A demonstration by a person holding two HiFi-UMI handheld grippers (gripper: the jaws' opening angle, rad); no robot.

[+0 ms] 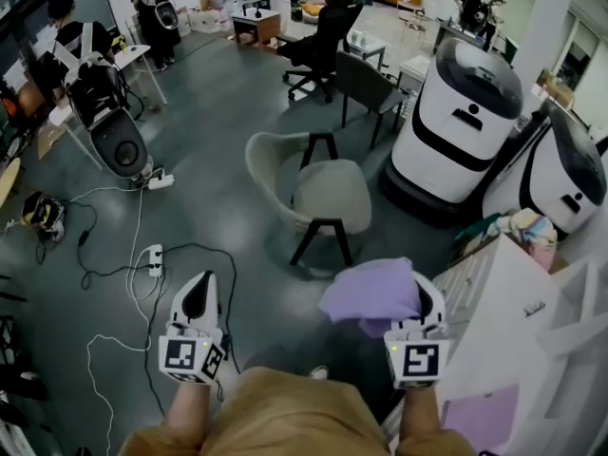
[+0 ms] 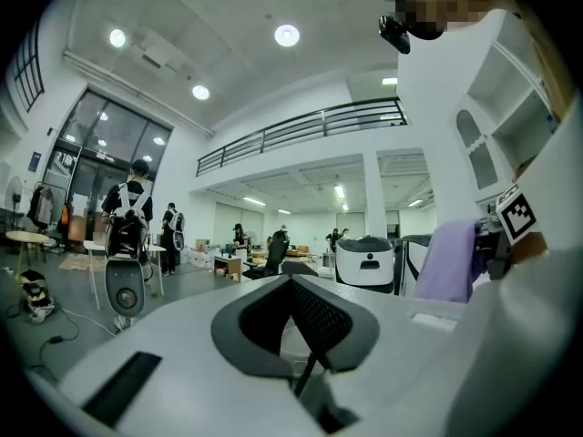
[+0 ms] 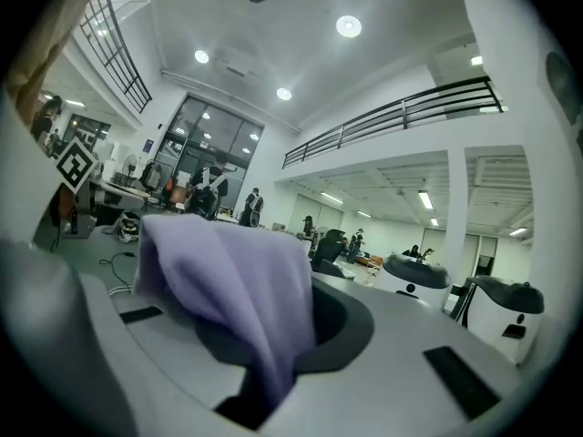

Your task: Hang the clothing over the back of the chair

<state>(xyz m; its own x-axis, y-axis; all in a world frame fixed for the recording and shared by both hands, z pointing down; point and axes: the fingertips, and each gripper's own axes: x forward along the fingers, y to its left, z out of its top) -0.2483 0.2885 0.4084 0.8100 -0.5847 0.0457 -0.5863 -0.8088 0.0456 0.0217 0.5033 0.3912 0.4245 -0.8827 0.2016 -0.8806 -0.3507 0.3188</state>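
Observation:
In the head view my right gripper (image 1: pixel 426 294) is shut on a bunched lavender garment (image 1: pixel 372 294), which drapes over its jaws toward the left. The right gripper view shows that garment (image 3: pixel 228 280) pinched between the jaws and hanging across them. A beige shell chair (image 1: pixel 318 193) with black legs stands on the grey floor ahead, a step beyond both grippers, its curved back at the left. My left gripper (image 1: pixel 199 285) is held level at the lower left, jaws shut on nothing (image 2: pixel 296 321). The left gripper view also catches the garment (image 2: pixel 446 262) at its right.
Two white rounded robots (image 1: pixel 458 122) (image 1: pixel 562 174) stand right of the chair. A white shelf unit (image 1: pixel 508 316) is close on my right. Cables and a power strip (image 1: pixel 154 259) lie on the floor at left. A dark chair (image 1: pixel 369 88) and an office chair (image 1: pixel 328 36) stand behind.

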